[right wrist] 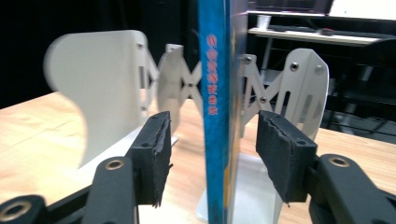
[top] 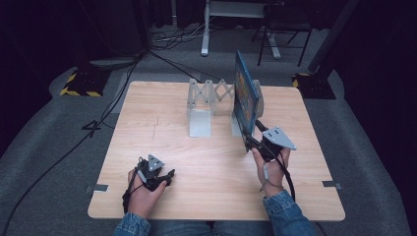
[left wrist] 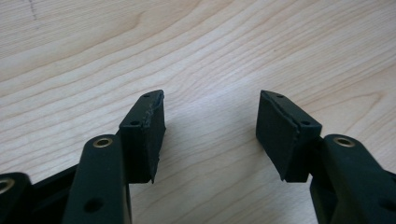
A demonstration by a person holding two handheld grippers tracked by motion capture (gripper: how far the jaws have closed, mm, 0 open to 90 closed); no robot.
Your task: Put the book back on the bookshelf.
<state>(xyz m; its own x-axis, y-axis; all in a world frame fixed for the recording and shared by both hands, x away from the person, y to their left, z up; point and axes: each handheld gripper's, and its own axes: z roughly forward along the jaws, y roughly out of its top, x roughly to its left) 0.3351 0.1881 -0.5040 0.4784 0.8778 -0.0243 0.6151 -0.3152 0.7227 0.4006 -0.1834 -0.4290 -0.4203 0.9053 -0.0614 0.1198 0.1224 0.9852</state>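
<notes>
A light wooden table [top: 162, 147] stands on grey carpet [top: 59, 147] in a dim room, its far side falling away into near-black darkness. Black cables [top: 105, 105] trail across the floor at the left, passing a base marked with yellow-and-black hazard stripes [top: 78, 83]. Beyond the table rise a white desk leg [top: 205, 34] and a black folding stand [top: 282, 34]. A dark post [top: 324, 44] leans in at the right. In the right gripper view, a white desk [right wrist: 322, 35] runs along the back.
</notes>
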